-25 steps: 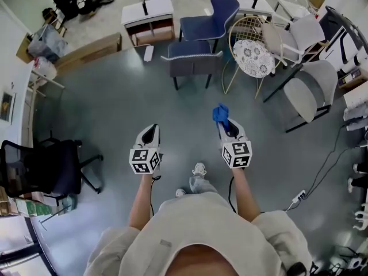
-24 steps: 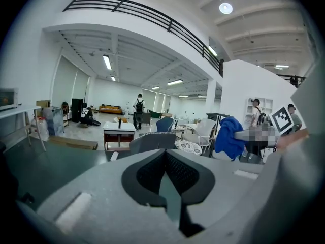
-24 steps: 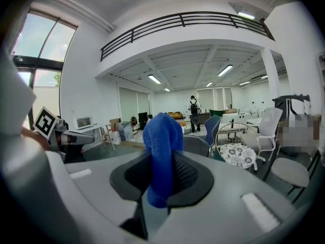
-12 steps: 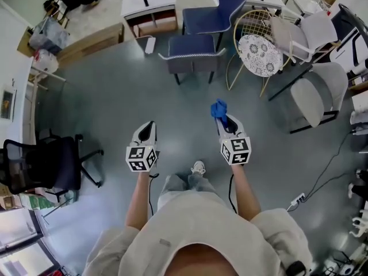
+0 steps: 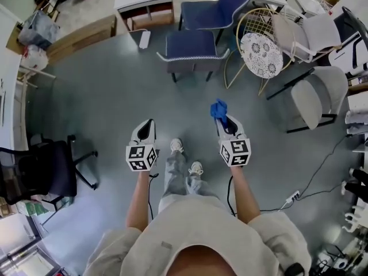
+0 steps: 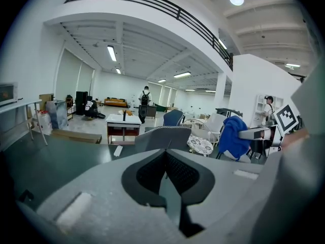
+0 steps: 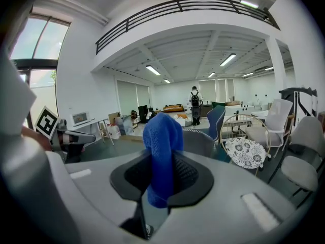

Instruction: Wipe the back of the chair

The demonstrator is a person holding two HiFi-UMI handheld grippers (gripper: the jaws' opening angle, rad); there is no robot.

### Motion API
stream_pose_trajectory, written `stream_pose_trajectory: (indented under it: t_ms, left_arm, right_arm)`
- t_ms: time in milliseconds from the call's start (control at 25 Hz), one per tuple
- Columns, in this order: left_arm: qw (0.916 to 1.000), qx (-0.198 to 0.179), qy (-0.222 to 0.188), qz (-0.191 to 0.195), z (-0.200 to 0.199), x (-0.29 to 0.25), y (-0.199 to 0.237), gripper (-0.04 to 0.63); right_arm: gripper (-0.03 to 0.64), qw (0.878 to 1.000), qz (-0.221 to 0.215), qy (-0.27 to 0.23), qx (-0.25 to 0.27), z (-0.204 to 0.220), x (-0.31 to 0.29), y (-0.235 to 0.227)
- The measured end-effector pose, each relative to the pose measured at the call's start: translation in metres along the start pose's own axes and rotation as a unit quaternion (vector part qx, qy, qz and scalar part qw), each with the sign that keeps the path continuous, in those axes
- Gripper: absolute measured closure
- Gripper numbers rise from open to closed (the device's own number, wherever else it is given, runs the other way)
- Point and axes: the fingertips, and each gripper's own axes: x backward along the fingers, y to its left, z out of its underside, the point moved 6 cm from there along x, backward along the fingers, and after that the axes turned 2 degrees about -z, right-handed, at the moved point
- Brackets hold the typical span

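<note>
A chair with a dark blue seat and a grey back (image 5: 192,61) stands on the floor ahead, its back turned toward me. That back also shows in the left gripper view (image 6: 163,137) and in the right gripper view (image 7: 199,141). My right gripper (image 5: 223,119) is shut on a blue cloth (image 5: 218,109), which sticks up between the jaws (image 7: 161,146). The left gripper (image 5: 147,125) is shut with nothing in it (image 6: 166,159). Both are held level in front of me, well short of the chair.
A blue chair (image 5: 215,10) and a white low table (image 5: 144,2) stand behind the grey-backed chair. To the right are a wire chair with a patterned cushion (image 5: 257,50) and white chairs (image 5: 313,96). A black office chair (image 5: 46,171) is at left; a power strip (image 5: 293,197) lies at right.
I have walked forward: the chairs are closer and one foot has swung ahead. Both grippers keep their pose, the right still on the cloth.
</note>
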Motion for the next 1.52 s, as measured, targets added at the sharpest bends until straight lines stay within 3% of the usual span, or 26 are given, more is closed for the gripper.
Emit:
stream_pose_trajectory:
  t_ms: [400, 800, 1080, 1520]
  left_arm:
    - [0.9992, 0.022, 0.03, 0.018, 0.014, -0.103, 0.086, 0.594]
    - [0.9992, 0.025, 0.031, 0.002, 0.047, -0.163, 0.114, 0.594]
    - [0.9995, 0.012, 0.016, -0.024, 0.101, -0.192, 0.13, 0.594]
    - [0.9992, 0.008, -0.009, -0.039, 0.233, -0.265, 0.149, 0.594]
  right_arm:
    - [0.543, 0.999, 0.032, 0.044, -0.001, 0.003, -0.114, 0.0]
    - [0.543, 0.998, 0.037, 0.045, -0.006, 0.039, -0.185, -0.022]
    - [0.543, 0.998, 0.048, 0.028, -0.012, 0.103, -0.206, -0.053]
    - [0.543, 0.999, 0.039, -0.011, 0.017, 0.223, -0.269, -0.091]
